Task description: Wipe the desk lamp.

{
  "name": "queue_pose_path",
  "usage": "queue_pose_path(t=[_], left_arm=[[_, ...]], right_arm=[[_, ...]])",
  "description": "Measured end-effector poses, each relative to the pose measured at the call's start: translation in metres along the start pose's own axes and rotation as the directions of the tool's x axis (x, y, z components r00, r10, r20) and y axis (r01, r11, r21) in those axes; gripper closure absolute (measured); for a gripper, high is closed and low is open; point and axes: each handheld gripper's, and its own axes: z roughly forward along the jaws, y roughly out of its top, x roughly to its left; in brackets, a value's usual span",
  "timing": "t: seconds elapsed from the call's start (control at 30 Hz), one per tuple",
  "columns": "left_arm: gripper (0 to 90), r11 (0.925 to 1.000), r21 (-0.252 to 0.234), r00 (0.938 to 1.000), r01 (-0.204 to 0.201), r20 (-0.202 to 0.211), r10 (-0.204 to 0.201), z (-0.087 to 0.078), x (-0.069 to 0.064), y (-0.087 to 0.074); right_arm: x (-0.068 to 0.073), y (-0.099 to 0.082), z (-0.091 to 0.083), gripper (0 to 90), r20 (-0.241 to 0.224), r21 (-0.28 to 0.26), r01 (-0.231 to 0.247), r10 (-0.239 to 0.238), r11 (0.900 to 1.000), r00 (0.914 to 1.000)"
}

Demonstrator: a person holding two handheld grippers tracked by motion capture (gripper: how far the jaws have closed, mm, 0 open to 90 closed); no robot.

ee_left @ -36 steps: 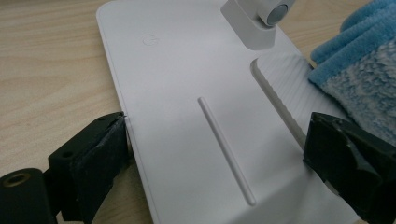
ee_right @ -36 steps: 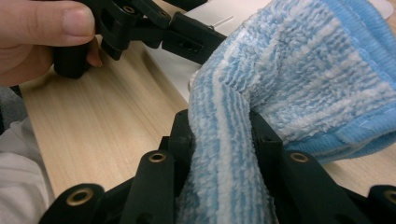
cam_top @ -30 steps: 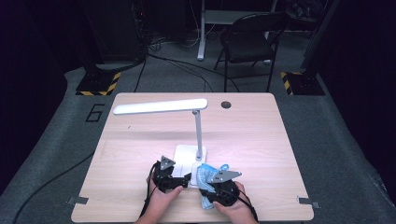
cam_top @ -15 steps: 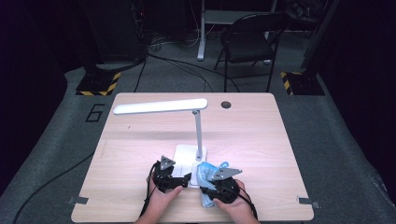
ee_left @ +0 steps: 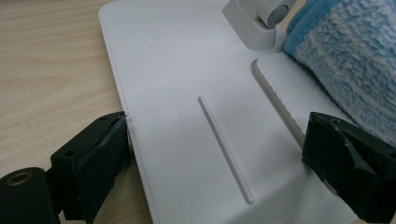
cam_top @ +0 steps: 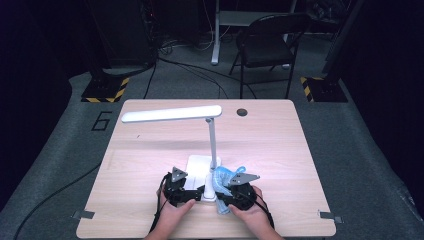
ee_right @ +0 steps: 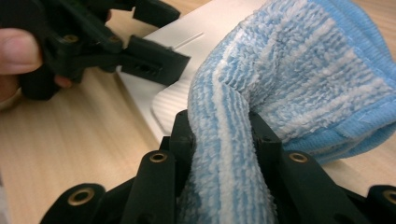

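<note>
The blue striped cloth [ee_right: 289, 79] is bunched and pinched between the jaws of the right gripper [ee_right: 222, 140], which are closed on a fold of it. In the high view the cloth [cam_top: 223, 176] lies at the near centre of the table [cam_top: 280, 145], over the right side of the lamp base [cam_top: 198, 164] and just right of the lamp post [cam_top: 212, 142].

In the left gripper view the cloth [ee_left: 345, 60] rests on the ribbed pad [ee_left: 285, 88] at the right part of the white base [ee_left: 187, 93], beside the post's hinge block [ee_left: 257, 21].

The left gripper [ee_left: 219, 154] has its jaws spread wide, one at each side of the base's near end. The left jaw touches the base's left edge (the right jaw sits at the ribbed pad's edge, just under the cloth; contact there cannot be told).

In the high view the left gripper [cam_top: 192, 194] and right gripper [cam_top: 227, 197] sit close together at the near edge of the table, each held by a hand. The lamp head [cam_top: 171, 114] extends left from the post top, above the table's far half. A folding chair [cam_top: 267, 42] stands on the floor beyond the far edge.
</note>
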Motion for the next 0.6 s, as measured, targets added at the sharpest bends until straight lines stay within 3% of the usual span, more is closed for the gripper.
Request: queue_pose_path(t=[0.27,0.37,0.43,0.6], left_arm=[[7.2,1.0,0.0,1.0,0.001,0.0,-0.001,0.0,0.0,0.0],[7.3,1.0,0.001,1.0,-0.002,0.002,0.002,0.0,0.0,0.0],[7.3,1.0,0.001,1.0,-0.001,0.002,0.001,0.0,0.0,0.0],[7.3,1.0,0.001,1.0,0.0,0.003,0.0,0.0,0.0,0.0]], right_arm=[[-0.014,0.006,0.004,68.1,0.044,-0.023,-0.039,0.04,0.999,0.9982],[-0.019,0.006,0.0,68.0,0.066,-0.036,-0.033,0.035,0.9988,0.9972],[-0.021,0.006,-0.004,67.9,0.069,-0.05,-0.062,0.065,0.9968,0.9955],[-0.028,0.003,-0.015,67.9,0.082,-0.076,-0.077,0.083,0.9942,0.9932]])
